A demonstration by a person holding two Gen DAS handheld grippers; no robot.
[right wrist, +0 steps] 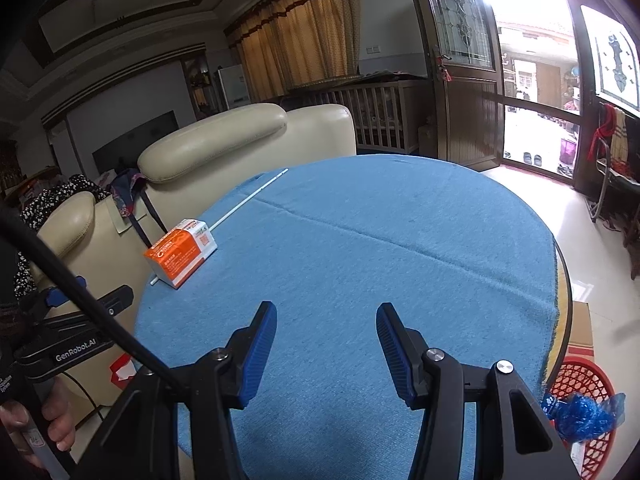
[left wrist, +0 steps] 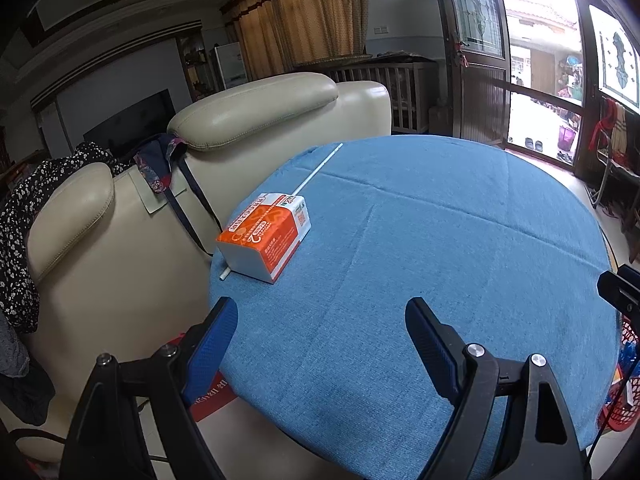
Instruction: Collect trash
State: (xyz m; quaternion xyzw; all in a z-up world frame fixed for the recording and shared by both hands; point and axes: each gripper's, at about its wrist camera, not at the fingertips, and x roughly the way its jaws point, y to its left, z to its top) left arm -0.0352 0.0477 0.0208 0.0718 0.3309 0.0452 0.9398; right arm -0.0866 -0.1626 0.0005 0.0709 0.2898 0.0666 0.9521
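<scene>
A: Where is the trash?

B: There is an orange and white box [left wrist: 265,236] on the round bench with the blue cloth [left wrist: 440,248]. It sits near the left edge of the bench, right by the cream sofa [left wrist: 120,220]. A long thin white stick [left wrist: 316,170] pokes out from under the box on both sides. It runs along the edge of the bench.

A: What is the left claw doing?

B: The left claw [left wrist: 320,344] is spread wide over the near part of the bench. It holds nothing. The box is up ahead of it, a bit to the left.

A: And the right claw?

B: The right claw [right wrist: 326,344] is spread too, and it holds nothing. It hangs over the blue cloth. The box [right wrist: 182,252] is well off to its left.

A: Is there a bin?

B: Yes. A red basket [right wrist: 584,392] stands on the floor by the right side of the bench. Some crinkly blue plastic [right wrist: 584,412] lies in it.

A: Anything else?

B: Dark flowery clothes [left wrist: 24,216] hang over the sofa.
</scene>
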